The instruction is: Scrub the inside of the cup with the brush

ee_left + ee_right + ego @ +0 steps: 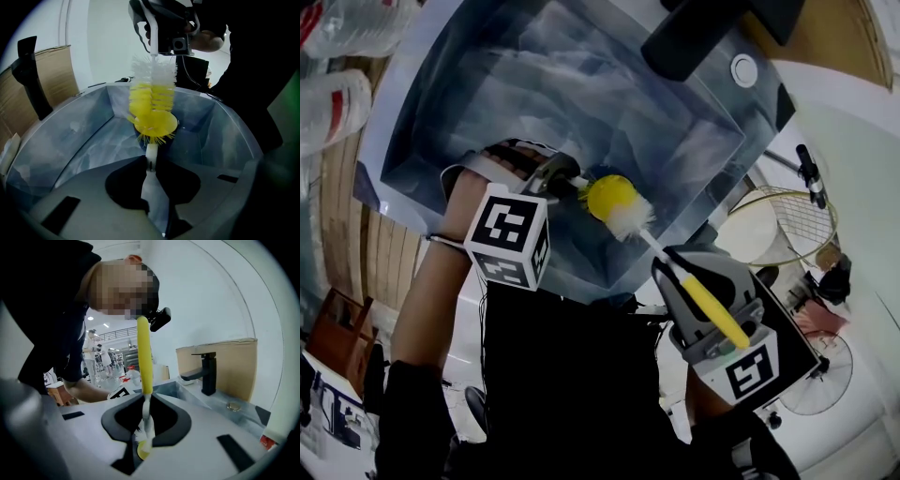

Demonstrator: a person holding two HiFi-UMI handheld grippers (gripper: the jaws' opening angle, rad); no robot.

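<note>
A small yellow cup (607,195) hangs over the blue-grey sink (487,94). My left gripper (567,180) is shut on a thin white part at the cup's base (151,157). In the left gripper view the cup (155,123) sits just past the jaws, and the brush bristles (152,75) enter it from above. The brush has white bristles (630,221) and a yellow handle (711,305). My right gripper (673,265) is shut on that handle. In the right gripper view the handle (144,357) rises from my right gripper (146,400), with the cup (142,452) below.
A black faucet (694,37) and a round drain knob (743,70) stand at the sink's far rim. Cardboard (234,366) backs the faucet. Plastic bottles (333,108) lie at the left. A racket (787,220) and a fan (820,375) are at the right.
</note>
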